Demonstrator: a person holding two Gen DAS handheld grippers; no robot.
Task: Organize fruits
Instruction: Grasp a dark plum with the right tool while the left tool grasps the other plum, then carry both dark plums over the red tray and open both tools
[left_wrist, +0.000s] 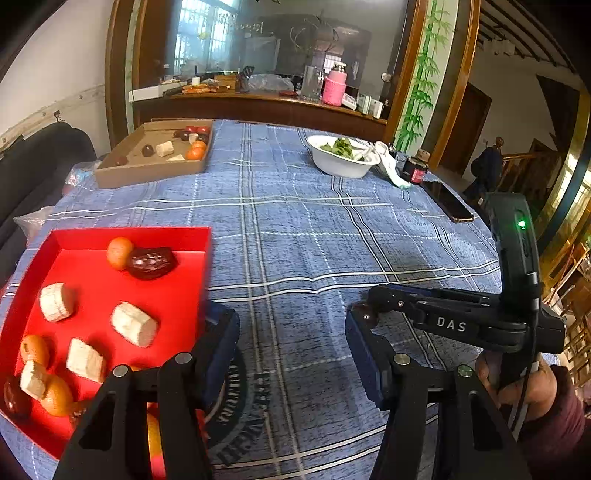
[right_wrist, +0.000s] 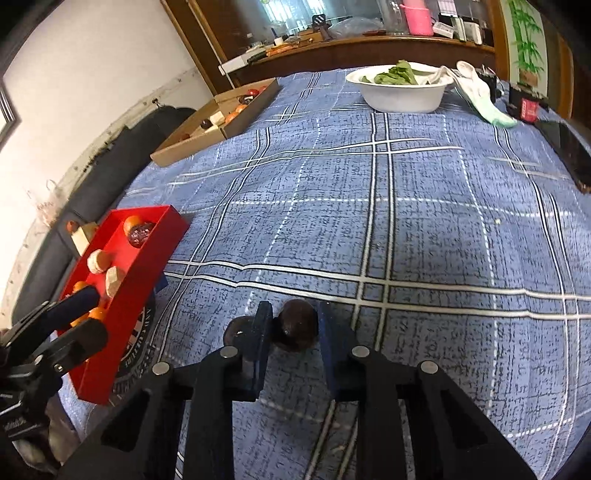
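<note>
A red tray (left_wrist: 96, 238) (right_wrist: 147, 258) at the table's near left holds oranges (left_wrist: 119, 252), banana pieces (left_wrist: 133, 329) and dark dates (left_wrist: 151, 262). My left gripper (left_wrist: 291, 343) is open and empty; its left finger overhangs the tray's right edge. My right gripper (right_wrist: 295, 328) is shut on a dark round fruit (right_wrist: 298, 325) just above the blue plaid cloth, to the right of the tray. It shows in the left wrist view (left_wrist: 365, 308). A cardboard box (left_wrist: 147, 173) (right_wrist: 192, 146) at the far left holds more fruit.
A white bowl of greens (left_wrist: 341, 166) (right_wrist: 402, 98) stands at the far side, with a white cloth (right_wrist: 480, 96), a dark jar (left_wrist: 415, 170) and a black phone (left_wrist: 448, 201) along the right edge. A dark sofa (right_wrist: 110, 177) lies left of the table.
</note>
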